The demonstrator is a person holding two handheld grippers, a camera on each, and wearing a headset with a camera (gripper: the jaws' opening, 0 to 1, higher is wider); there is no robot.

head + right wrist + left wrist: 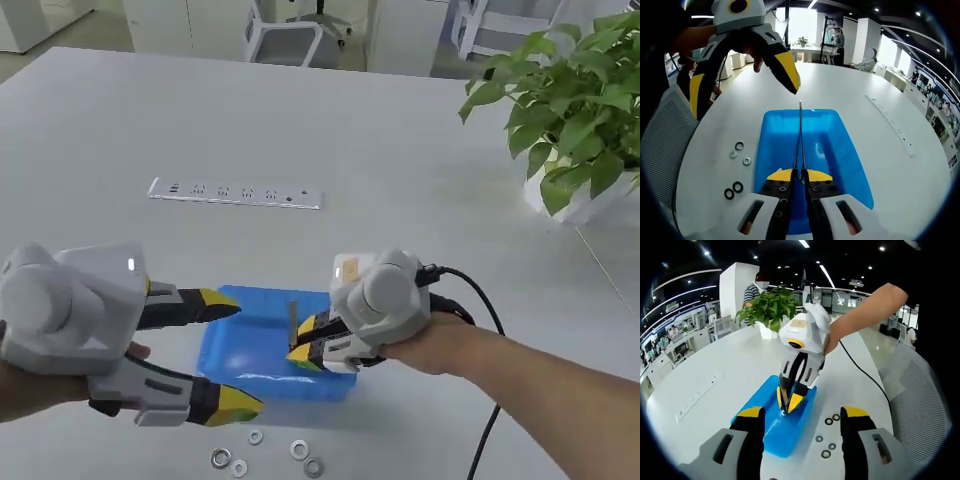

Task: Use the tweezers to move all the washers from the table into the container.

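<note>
Five washers (299, 449) are being shown loose on the near worktop (380, 440) while the left gripper (245, 355) is being held, jaws released, at the blue container (830, 150). Tweezers (800, 135) are being clenched by the right gripper (312, 348) over the container, a drop-off seemingly being made; next, a washer must be pinched. Nothing is being made legible on the power strip (235, 193) beyond.

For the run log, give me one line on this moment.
right gripper shut on tweezers, tips over container | left gripper open, near container | five washers on table
</note>
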